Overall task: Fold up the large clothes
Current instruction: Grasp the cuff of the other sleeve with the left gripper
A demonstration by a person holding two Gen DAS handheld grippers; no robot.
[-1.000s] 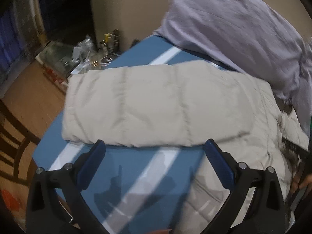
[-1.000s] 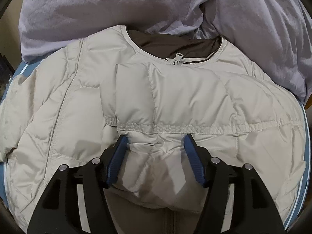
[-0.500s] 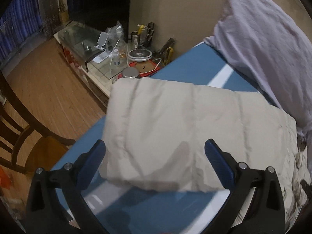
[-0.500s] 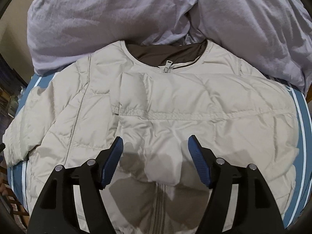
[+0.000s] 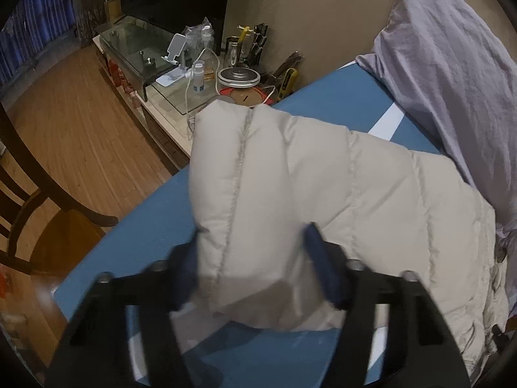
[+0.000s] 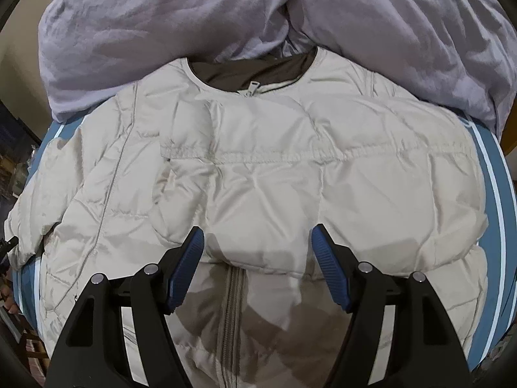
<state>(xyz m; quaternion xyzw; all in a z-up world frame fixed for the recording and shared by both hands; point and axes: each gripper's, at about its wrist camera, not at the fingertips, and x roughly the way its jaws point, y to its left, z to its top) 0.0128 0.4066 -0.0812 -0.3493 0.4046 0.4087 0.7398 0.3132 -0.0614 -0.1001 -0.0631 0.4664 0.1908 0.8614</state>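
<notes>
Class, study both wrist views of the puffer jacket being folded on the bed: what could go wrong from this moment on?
1. The left gripper grips only the bulky cuff end of the sleeve; the slick, puffy fabric might slip out mid-fold.
2. The sleeve hangs near the bed's edge, so it could drop off the side if released.
3. The right gripper hovers open over the jacket; the already folded sleeve could spring back.

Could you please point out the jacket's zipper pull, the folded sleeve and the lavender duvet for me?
zipper pull [image 6: 252,84], right wrist view, on the tab at the collar.
folded sleeve [image 5: 290,174], left wrist view, on its quilted top.
lavender duvet [image 6: 161,22], right wrist view, on its crumpled surface.
</notes>
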